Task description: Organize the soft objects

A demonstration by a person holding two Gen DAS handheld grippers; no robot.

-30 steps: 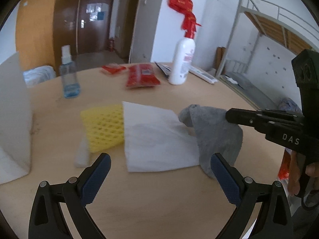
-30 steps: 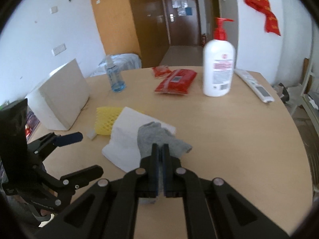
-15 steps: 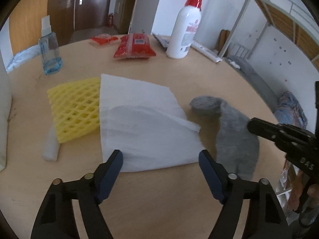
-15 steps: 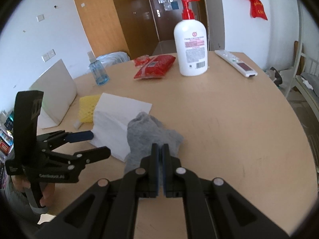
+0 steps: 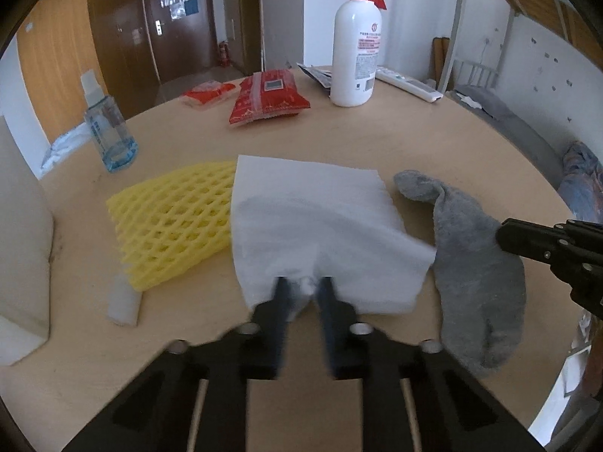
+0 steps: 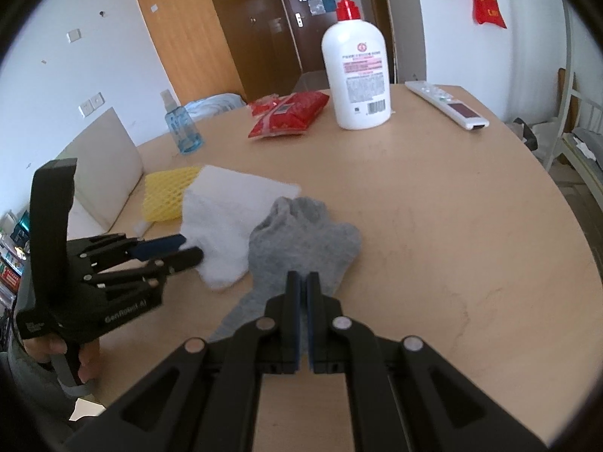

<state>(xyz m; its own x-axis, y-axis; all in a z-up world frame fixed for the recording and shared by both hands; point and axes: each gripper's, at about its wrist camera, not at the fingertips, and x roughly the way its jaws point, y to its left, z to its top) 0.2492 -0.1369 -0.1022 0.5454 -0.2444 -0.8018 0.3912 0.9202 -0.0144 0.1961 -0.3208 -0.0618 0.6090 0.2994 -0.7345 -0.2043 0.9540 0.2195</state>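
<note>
A white tissue (image 5: 312,218) lies flat on the round wooden table, overlapping a yellow foam net (image 5: 173,218) on its left. My left gripper (image 5: 303,282) has its jaws closing on the tissue's near edge, with a bunch of tissue pinched between the pads. A grey sock (image 5: 471,248) lies to the right of the tissue. My right gripper (image 6: 303,277) is shut on the sock (image 6: 301,233) near its middle. In the right wrist view the left gripper (image 6: 188,250) meets the tissue (image 6: 226,222) from the left, held by a hand.
A white pump bottle (image 5: 356,45), red packets (image 5: 267,98), a remote (image 5: 407,83) and a blue spray bottle (image 5: 109,128) stand at the far side. A white board (image 5: 22,226) leans at the left, with a small white foam piece (image 5: 122,303) near it. The table edge curves close on the right.
The left jaws went from wide open to closed on the tissue's near edge as the gripper came forward and down. The right gripper drew the sock off the tissue to the right.
</note>
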